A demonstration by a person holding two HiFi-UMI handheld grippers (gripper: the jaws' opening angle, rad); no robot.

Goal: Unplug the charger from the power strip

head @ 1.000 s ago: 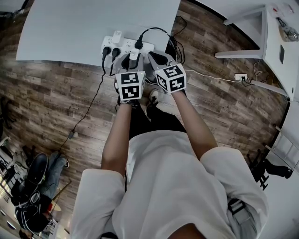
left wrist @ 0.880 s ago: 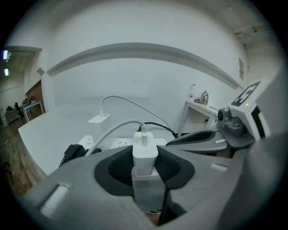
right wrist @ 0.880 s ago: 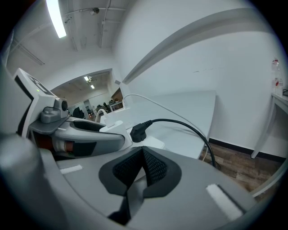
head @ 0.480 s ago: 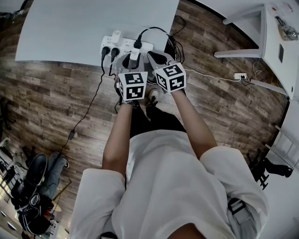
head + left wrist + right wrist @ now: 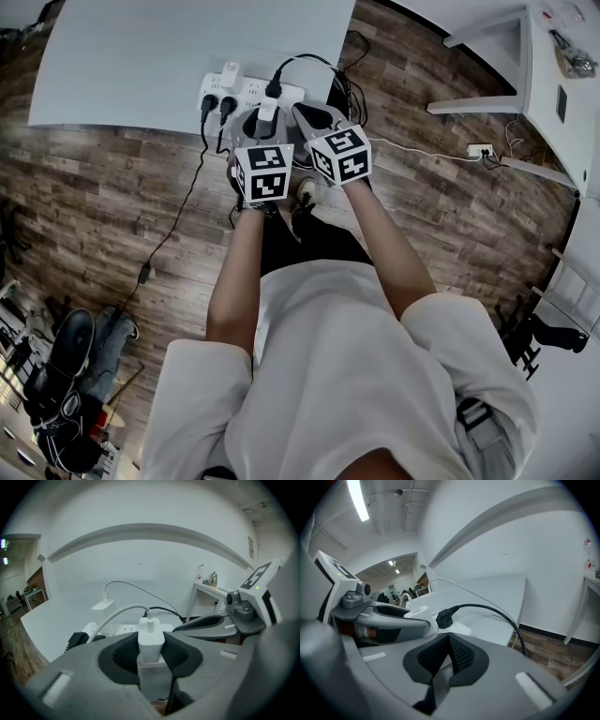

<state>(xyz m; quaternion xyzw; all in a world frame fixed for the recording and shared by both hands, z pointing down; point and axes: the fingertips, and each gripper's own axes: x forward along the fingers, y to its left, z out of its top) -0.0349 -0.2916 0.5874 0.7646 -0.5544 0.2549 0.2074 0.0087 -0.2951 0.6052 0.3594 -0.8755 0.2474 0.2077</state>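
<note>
a white surface (image 5: 141,66) over a wood floor (image 5: 94,187) carries the power strip (image 5: 246,90) at its near edge. the left gripper (image 5: 151,654) has its fingers pinching the white charger (image 5: 151,639) by its sides at the strip; whether the prongs are clear of the socket i cannot quite tell. the right gripper (image 5: 449,654) hangs just beside, fingers pressed together on nothing. with nothing pinning the strip, a pull could drag it off the edge. a tilted pull could jam the prongs, or the smooth charger could slip free
</note>
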